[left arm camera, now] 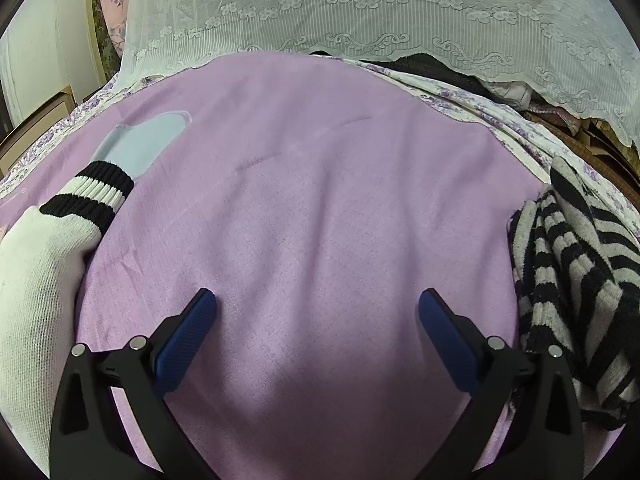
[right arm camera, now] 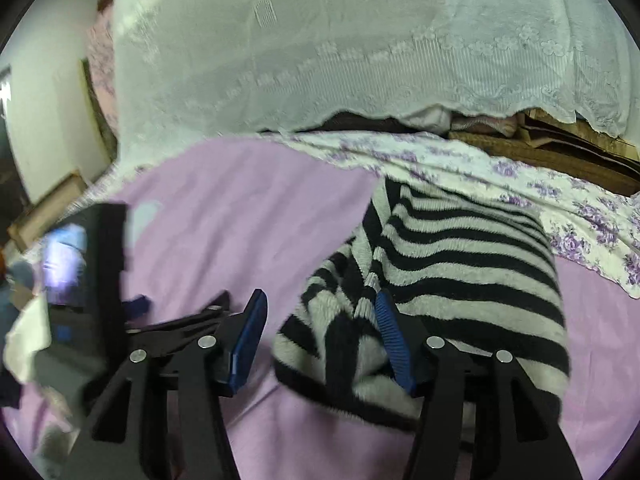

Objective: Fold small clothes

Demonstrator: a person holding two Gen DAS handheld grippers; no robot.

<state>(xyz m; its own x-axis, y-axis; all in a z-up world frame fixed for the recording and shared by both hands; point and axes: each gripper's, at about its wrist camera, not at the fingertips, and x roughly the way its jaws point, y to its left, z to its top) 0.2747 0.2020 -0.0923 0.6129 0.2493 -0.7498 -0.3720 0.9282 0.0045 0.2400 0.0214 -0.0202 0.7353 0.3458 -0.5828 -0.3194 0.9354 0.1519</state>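
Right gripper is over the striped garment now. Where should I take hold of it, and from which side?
Grip the bunched near-left edge of the striped garment, where folds stand up off the purple sheet. Come from the sheet's bare side, to the left in the right wrist view, fingers straddling a raised fold. The right gripper is open there with fabric between its fingers. The far part lies flat, giving less to pinch.

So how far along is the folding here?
Nothing looks folded yet. The striped sweater lies bunched on the purple sheet, and the open right gripper has fabric between its fingers without pinching it. The open left gripper holds nothing. The white garment waits.
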